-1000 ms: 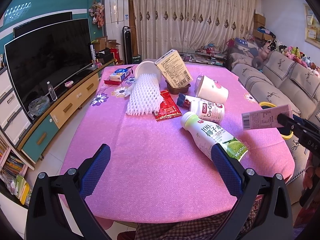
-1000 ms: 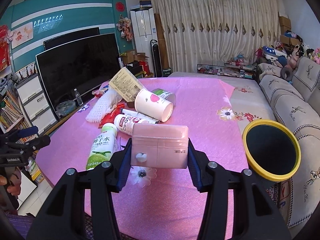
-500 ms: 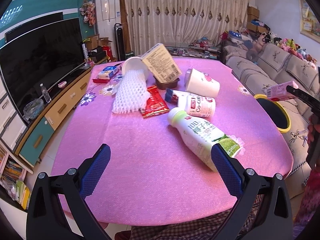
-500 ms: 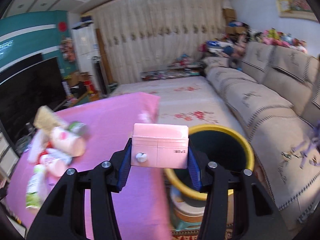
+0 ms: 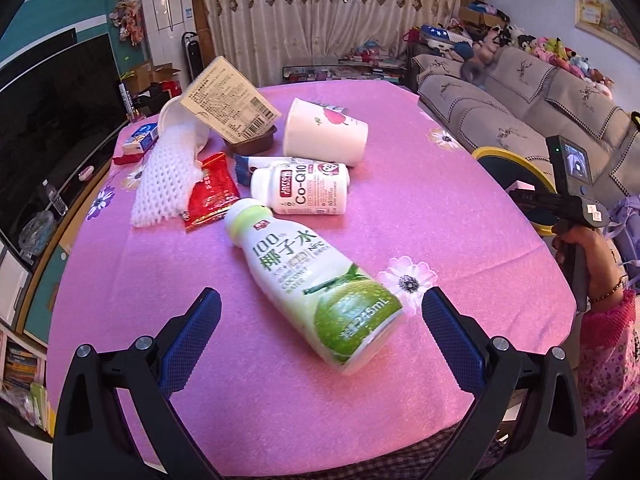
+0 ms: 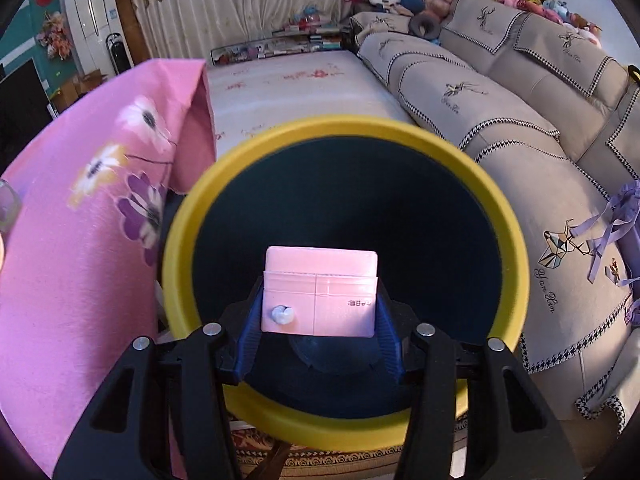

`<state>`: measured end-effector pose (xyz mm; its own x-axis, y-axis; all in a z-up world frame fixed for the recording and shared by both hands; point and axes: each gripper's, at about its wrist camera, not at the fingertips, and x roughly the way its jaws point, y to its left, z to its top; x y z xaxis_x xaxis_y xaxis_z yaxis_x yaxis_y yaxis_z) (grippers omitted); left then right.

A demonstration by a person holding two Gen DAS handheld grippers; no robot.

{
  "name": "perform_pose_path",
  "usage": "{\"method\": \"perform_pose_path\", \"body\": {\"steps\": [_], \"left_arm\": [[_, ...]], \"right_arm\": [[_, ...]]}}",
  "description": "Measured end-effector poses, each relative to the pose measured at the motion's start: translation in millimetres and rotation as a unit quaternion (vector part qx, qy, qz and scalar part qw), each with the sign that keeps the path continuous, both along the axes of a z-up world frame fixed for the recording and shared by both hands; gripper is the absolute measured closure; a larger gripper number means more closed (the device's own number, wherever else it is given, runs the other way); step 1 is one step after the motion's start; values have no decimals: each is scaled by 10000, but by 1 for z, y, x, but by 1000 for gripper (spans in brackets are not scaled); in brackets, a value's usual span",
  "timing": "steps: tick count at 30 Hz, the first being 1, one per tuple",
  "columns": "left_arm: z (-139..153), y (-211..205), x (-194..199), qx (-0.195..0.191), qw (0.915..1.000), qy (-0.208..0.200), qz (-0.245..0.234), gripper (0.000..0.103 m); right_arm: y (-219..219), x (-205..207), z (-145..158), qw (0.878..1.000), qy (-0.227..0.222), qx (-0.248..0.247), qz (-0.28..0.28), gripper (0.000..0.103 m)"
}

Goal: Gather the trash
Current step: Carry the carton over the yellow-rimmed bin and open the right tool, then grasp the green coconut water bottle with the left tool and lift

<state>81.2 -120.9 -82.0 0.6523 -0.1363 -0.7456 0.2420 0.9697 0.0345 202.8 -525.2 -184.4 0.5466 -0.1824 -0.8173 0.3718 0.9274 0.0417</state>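
My right gripper (image 6: 319,304) is shut on a pink carton (image 6: 319,290) and holds it over the dark mouth of a yellow-rimmed bin (image 6: 280,136) beside the table. My left gripper (image 5: 320,320) is open and empty, low over the pink table, with a green and white coconut water bottle (image 5: 312,276) lying between its fingers. Behind it lie a white Co-Q10 bottle (image 5: 302,194), a paper cup (image 5: 324,132) on its side, a red wrapper (image 5: 210,192), white foam netting (image 5: 166,184) and a tan box (image 5: 228,98). The bin rim (image 5: 504,156) also shows at the table's right edge.
The pink tablecloth (image 5: 400,208) covers the table. A grey sofa (image 6: 520,100) runs along the right, close to the bin. A TV (image 5: 48,120) and its cabinet stand left of the table. Curtains and clutter fill the back of the room.
My right gripper has swung from the table to above the bin, still holding the pink carton. My left gripper has moved forward and lower toward the coconut water bottle.
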Motion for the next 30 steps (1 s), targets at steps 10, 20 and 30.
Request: {"method": "perform_pose_path", "body": {"steps": [10,20,30], "left_arm": [[-12,-21,19,39,9999,149,16,4],[-25,-10,31,258,9985,283,380,4],[-32,43,24,42,9957,376,849,4]], "right_arm": [[-9,-1,-9,10000,39,7,-85,46],[-4,-21,15,9996,-294,-22,-33,42],[6,-30,32,9986,-528,21,65,42]]}}
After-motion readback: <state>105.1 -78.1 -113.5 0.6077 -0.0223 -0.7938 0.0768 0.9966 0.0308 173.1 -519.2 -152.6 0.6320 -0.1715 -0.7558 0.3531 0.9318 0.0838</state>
